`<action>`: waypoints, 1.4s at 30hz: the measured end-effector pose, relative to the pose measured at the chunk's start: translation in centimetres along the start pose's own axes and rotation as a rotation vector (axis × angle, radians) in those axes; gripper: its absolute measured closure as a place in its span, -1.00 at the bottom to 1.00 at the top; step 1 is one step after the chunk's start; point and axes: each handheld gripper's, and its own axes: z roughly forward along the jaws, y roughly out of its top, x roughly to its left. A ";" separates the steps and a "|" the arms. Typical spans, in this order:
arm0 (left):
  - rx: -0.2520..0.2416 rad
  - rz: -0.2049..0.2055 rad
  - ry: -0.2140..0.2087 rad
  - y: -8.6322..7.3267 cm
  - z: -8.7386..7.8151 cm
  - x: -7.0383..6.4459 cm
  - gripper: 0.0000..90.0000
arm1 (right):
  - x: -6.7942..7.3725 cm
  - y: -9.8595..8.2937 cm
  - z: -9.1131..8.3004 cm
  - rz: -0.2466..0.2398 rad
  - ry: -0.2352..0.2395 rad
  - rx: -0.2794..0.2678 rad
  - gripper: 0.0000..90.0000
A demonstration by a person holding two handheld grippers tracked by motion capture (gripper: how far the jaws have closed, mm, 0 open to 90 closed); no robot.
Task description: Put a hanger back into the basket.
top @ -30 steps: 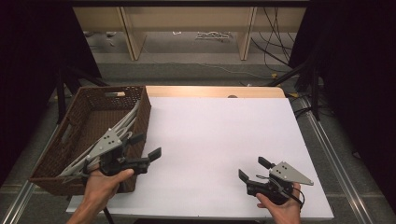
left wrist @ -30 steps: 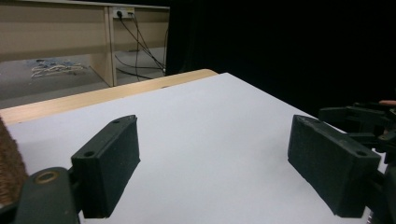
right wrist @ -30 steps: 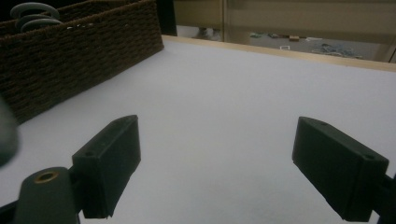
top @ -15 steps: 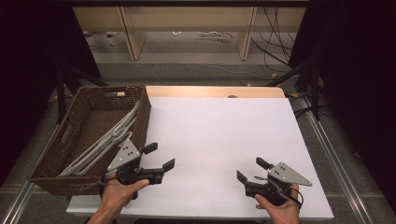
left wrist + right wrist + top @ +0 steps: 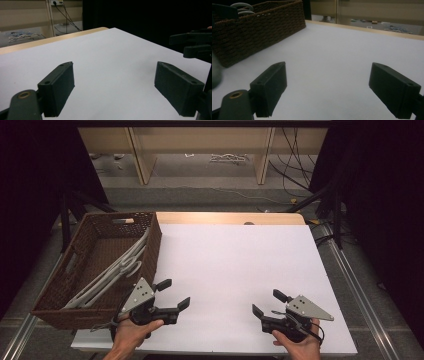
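Over by the wicker basket the left gripper has swung away from the rim since a second ago and now sits low over the white table, jaws wide apart and empty, so I'd guess the grey hangers inside are dropped off. Right gripper hasn't budged, also spread open, resting near the front edge.
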 end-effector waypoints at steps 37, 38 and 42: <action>0.042 0.055 0.045 -2.1 -1.0 0.1 -0.64 | 0.6 -0.7 -1.6 -0.053 -0.008 0.012 -0.65; 0.040 0.053 0.047 -2.1 -1.0 0.1 -0.64 | 0.6 -0.7 -1.5 -0.059 -0.013 0.011 -0.65; 0.035 0.043 0.054 -2.1 -1.1 0.1 -0.64 | 0.6 -0.7 -1.5 -0.059 -0.014 0.009 -0.65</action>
